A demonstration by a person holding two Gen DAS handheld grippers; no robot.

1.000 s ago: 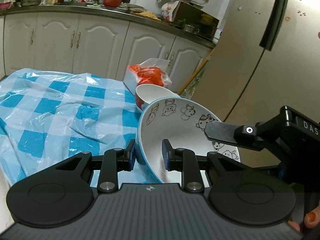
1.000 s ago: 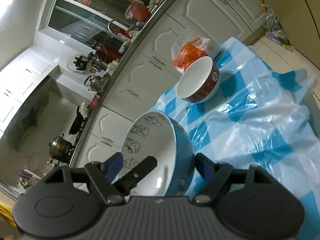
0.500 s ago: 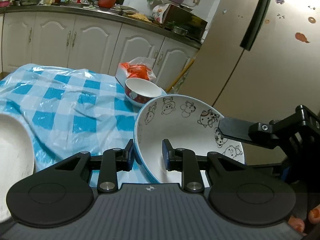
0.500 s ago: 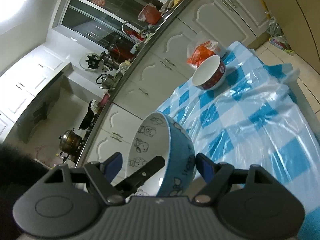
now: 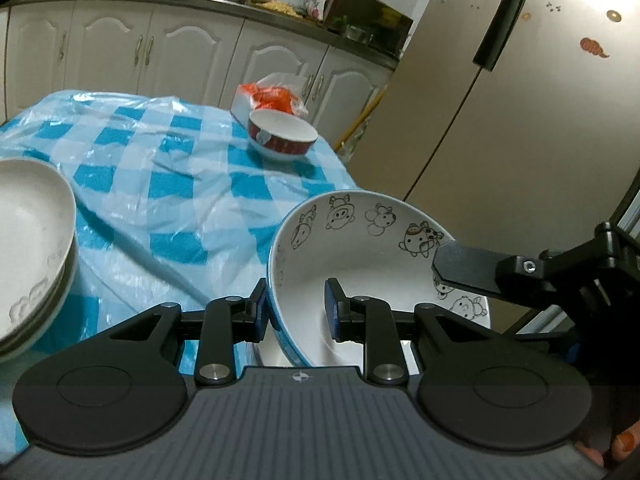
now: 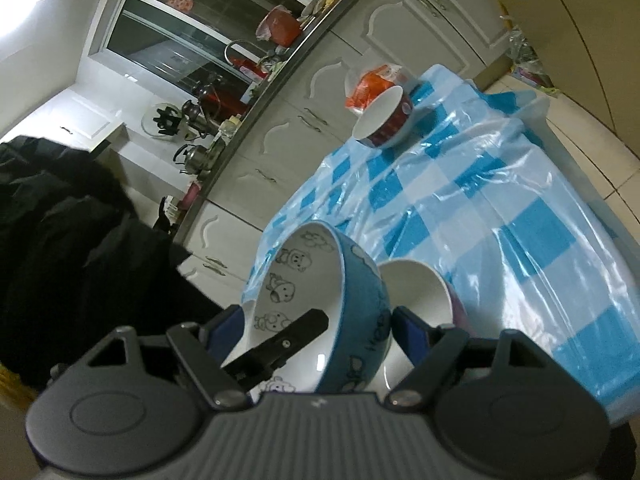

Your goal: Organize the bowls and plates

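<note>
The left wrist view alone shows stacked white plates (image 5: 28,248) at nine o'clock on the blue checked surface (image 5: 168,184), and a refrigerator (image 5: 520,100) at two o'clock. The right wrist view alone shows a second, empty white bowl (image 6: 416,292) just beside the blue cartoon bowl (image 6: 316,300). The left hand-held gripper (image 5: 295,312) pinches the cartoon bowl's rim, jaws narrow. The right hand-held gripper (image 6: 320,330) straddles the same empty bowl, jaws wide; contact is unclear. A red bowl (image 5: 282,140), empty, sits at twelve o'clock beside an orange packet (image 5: 272,98).
</note>
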